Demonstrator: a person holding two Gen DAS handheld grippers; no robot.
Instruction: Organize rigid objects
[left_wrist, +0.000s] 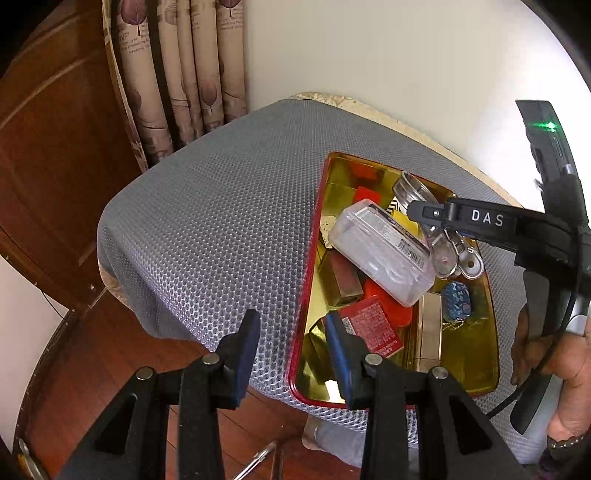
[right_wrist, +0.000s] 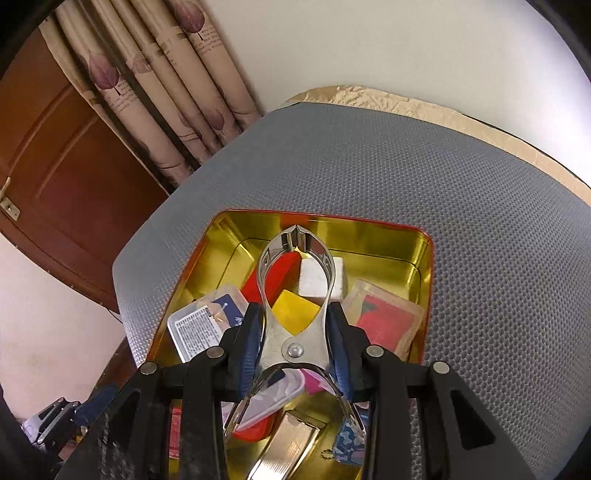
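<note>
Gripping the metal clamp (right_wrist: 295, 314) across its waist, just ahead of the rivet, my right gripper (right_wrist: 295, 343) had its blue pads (right_wrist: 251, 347) pressed on either flank, jaws narrow around the steel. I judged that hold sensible: the waist was the slimmest, flattest part, and the pinched nose pointed away toward twelve o'clock, clear of my fingers. The clamp hung over the gold-lined tin (right_wrist: 424, 254), above the heap, not yet resting on anything I could see, so I took the step to be setting it down inside.

The clamp was bright, polished, teardrop-shaped, with splayed handles trailing toward six o'clock. Under it lay hard, boxy things: a yellow block (right_wrist: 295, 310), a red block (right_wrist: 275, 277), a white block (right_wrist: 314, 282), and at nine o'clock a clear plastic case (right_wrist: 199, 328) with a printed label. The tin was rectangular, mirror-gold within, red at the rim, its corners rounded.

My left gripper (left_wrist: 291, 354) hovered at the tin's near corner, jaws narrow and holding nothing, likely waiting. All stood on a grey dimpled mat (right_wrist: 369, 166), grippy by its look.
</note>
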